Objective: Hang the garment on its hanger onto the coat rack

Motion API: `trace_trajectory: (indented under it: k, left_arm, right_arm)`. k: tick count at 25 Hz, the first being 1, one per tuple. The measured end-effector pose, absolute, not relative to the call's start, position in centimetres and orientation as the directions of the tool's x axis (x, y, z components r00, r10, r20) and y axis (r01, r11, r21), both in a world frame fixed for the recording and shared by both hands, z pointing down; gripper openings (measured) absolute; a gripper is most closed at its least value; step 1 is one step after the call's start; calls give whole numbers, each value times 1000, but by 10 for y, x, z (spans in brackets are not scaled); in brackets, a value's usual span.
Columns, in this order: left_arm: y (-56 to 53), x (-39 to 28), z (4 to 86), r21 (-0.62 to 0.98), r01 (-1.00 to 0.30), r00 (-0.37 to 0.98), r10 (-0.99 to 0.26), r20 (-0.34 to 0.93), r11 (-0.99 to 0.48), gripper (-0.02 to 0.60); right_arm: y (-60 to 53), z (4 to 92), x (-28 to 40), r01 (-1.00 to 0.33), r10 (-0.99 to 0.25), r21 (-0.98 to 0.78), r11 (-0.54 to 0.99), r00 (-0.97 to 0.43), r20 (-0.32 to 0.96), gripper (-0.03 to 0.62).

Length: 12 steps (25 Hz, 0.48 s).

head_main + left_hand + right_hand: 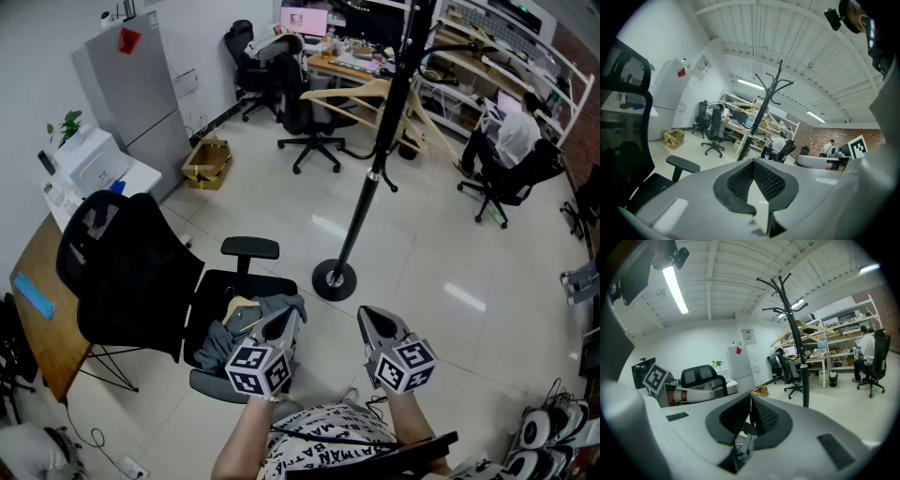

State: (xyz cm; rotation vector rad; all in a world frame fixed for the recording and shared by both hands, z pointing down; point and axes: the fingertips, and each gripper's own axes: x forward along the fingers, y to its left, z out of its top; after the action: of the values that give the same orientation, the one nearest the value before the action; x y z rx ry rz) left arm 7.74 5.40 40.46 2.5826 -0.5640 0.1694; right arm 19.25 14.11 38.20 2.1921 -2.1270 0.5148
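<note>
A grey garment lies crumpled on the seat of a black office chair, with a bit of its wooden hanger showing. My left gripper hovers right over the garment's right edge, jaws together, nothing between them. My right gripper hangs beside it over bare floor, also shut and empty. The black coat rack stands just beyond both grippers, its round base on the tiles. It also rises ahead in the left gripper view and the right gripper view.
Wooden hangers hang high on the rack. A wooden desk with a printer is at left, a cardboard box and grey cabinet behind. More office chairs and a seated person are at the back.
</note>
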Motion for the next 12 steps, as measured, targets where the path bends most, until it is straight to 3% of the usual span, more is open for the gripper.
trace_trajectory:
  k: [12]
  left_arm:
    - [14, -1, 434, 448, -502, 865, -426, 266, -740, -12]
  right_arm:
    - [72, 401, 131, -981, -946, -185, 55, -110, 305, 25]
